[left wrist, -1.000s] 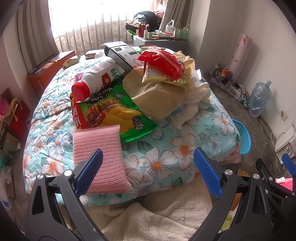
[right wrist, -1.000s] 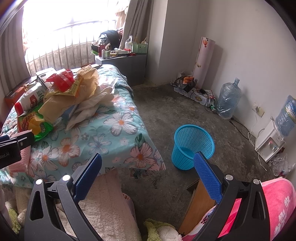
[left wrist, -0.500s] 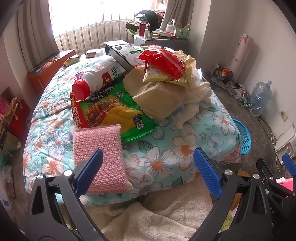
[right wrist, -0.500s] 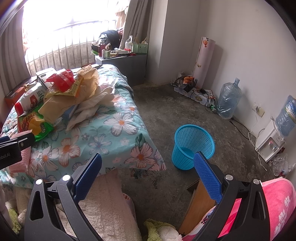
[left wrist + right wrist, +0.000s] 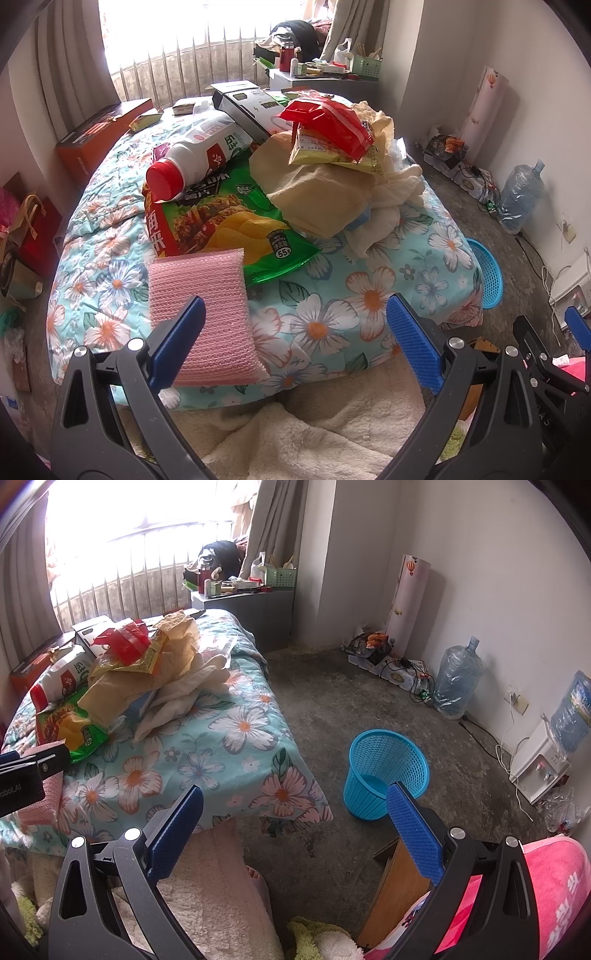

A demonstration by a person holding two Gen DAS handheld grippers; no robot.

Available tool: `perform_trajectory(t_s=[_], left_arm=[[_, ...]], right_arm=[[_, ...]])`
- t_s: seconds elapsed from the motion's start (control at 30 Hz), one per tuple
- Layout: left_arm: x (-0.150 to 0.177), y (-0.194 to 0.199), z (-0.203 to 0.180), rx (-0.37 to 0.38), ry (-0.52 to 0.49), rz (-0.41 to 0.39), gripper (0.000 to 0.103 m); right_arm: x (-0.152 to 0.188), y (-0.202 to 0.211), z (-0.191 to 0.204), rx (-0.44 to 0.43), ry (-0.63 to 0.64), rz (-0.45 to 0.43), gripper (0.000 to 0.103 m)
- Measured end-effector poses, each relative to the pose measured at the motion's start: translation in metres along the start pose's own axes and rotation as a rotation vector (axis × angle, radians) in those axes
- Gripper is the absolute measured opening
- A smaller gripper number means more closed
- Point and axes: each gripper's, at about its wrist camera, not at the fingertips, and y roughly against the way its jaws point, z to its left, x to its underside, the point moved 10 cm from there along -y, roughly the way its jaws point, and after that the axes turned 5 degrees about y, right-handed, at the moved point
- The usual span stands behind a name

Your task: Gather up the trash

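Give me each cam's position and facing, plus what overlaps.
Left wrist: sits on the left tongs, facing along the bed toward the window; both blue pads open above the pink sponge, the right tongs' pad at the right edge.
Right wrist: sits on the right tongs, facing the floor and blue basket; the left tongs poke in at the left edge.
Shared: bed, chip bag, white bottle, basket.

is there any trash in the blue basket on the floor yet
No, the blue mesh wastebasket looks empty in the right wrist view, with only its bare blue bottom showing inside.
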Motion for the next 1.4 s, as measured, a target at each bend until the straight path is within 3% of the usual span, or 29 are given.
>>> perform_trajectory(t_s=[1.4], left_arm=[[0.003,-0.005,0.014,-0.014,0.037,0.04,0.094]], right_arm=[[0.004,-0.014,0.022,0.0,0.069,0.07,0.097]])
